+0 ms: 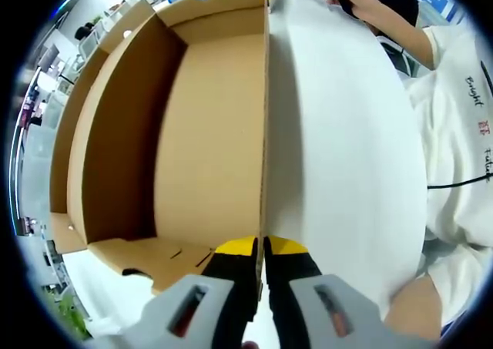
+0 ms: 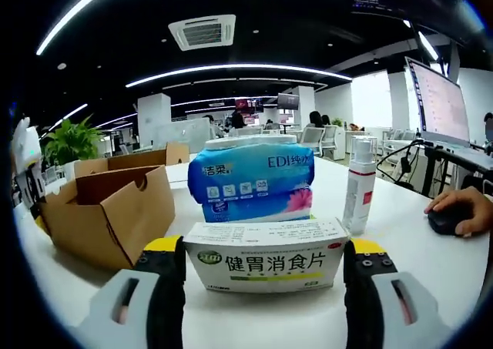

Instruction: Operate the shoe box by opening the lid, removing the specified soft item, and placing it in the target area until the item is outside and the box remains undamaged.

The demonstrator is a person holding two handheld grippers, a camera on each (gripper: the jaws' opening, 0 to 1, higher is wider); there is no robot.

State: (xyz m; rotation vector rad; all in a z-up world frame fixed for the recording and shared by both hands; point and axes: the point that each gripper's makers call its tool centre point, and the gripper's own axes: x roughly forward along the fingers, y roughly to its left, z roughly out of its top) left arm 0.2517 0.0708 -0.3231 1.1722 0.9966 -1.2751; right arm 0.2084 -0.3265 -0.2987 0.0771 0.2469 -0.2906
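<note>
The brown cardboard shoe box [image 1: 208, 133] lies open, and its inside looks bare. My left gripper [image 1: 264, 256] is shut on the thin cardboard edge [image 1: 266, 95] along the box's right side. In the right gripper view the same box [image 2: 108, 210] stands at the left on the table, with the left gripper [image 2: 27, 172] at its far side. A soft blue tissue pack [image 2: 250, 183] lies on the table outside the box. My right gripper [image 2: 264, 260] has its jaws wide apart, touching both ends of a white-and-green medicine box [image 2: 266, 266].
A white spray bottle [image 2: 360, 183] stands right of the tissue pack. A hand [image 2: 462, 206] rests on a mouse at the right edge. A person in a white shirt [image 1: 454, 133] sits beside the white table [image 1: 347, 149]. A second cardboard box [image 2: 131, 162] stands further back.
</note>
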